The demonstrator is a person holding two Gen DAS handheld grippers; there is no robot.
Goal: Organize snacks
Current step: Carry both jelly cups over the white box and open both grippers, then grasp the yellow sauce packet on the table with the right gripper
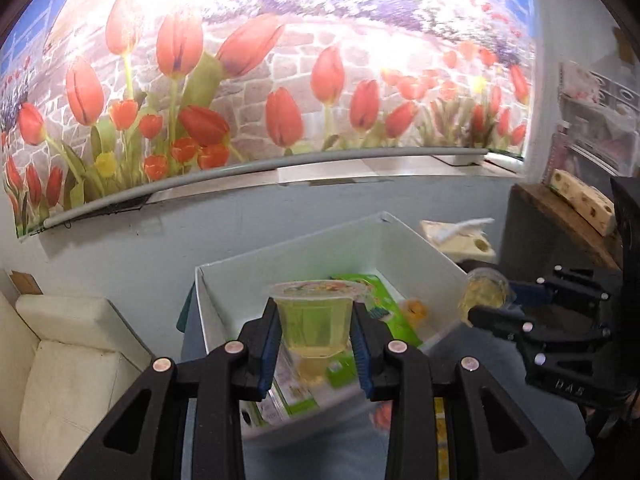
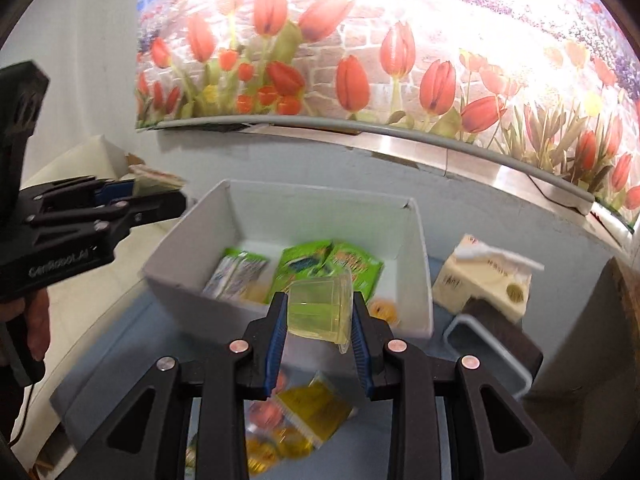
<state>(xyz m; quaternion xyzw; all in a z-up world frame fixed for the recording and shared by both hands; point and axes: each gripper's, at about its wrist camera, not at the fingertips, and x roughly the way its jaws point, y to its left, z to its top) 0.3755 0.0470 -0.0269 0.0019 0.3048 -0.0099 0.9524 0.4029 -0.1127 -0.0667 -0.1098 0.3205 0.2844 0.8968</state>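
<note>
The left gripper (image 1: 316, 344) is clenched on an upright jelly cup (image 1: 314, 320), its blue pads pressed to the yellowish sides and the printed foil lid on top. The right gripper (image 2: 320, 344) is likewise clamped on a second jelly cup (image 2: 320, 306), this one tilted so that its clear rim leans away from the camera. Below them lies a pale blue-grey table top (image 2: 132, 344), with loose yellow and orange snack packets (image 2: 310, 410) blurred on it just beneath the right gripper.

Beyond both cups stands a white open box (image 2: 176, 280) on the same surface; green snack packets (image 2: 316, 270) and a paler wrapped pack (image 2: 236, 276) lie flat on its floor. To the right of the box sits a cream tissue pack (image 2: 484, 280) with a sheet pulled up, and nearer, a dark tray with a pale rim (image 2: 492, 344).

A cream sofa (image 1: 68, 344) stands to the left of the table. Behind everything runs a pale blue wall (image 1: 120, 248), topped by a grey pipe (image 1: 260, 166) and a large mural of red tulips (image 1: 280, 116) against stonework, washed out by glare at the top.
</note>
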